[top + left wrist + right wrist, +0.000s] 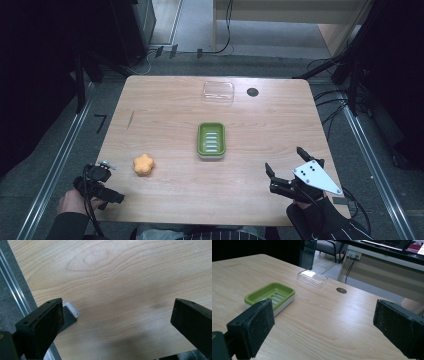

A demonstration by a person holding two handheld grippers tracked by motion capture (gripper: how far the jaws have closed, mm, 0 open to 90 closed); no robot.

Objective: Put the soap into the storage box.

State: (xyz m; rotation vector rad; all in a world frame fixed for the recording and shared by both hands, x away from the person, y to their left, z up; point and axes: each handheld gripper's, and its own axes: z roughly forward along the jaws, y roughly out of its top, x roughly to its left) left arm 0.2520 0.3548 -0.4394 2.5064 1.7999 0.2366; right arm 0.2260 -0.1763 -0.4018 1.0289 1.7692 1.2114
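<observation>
Wood: the pale table [165, 100] under your hands shows its grain plainly in the left gripper view.
Orange piece: the flower-shaped orange soap [143, 164] lies flat near your left side of the table, nearest to your left gripper and not touched by it.
Left gripper: your left gripper [102, 187] sits at the near left corner of the table; its jaws are spread wide over bare wood, with nothing between them.
Right gripper: your right gripper [286, 167] hovers at the near right part of the table, jaws spread wide and empty, aimed toward the middle.
Green dish: the green soap dish [211, 140] stands in the middle of the table, well apart from the soap and from both grippers.
Clear lid: the clear plastic lid [218, 92] rests near the far edge, beyond the dish and apart from it.
Hole: a dark round hole [252, 92] lies just beside the lid.
</observation>
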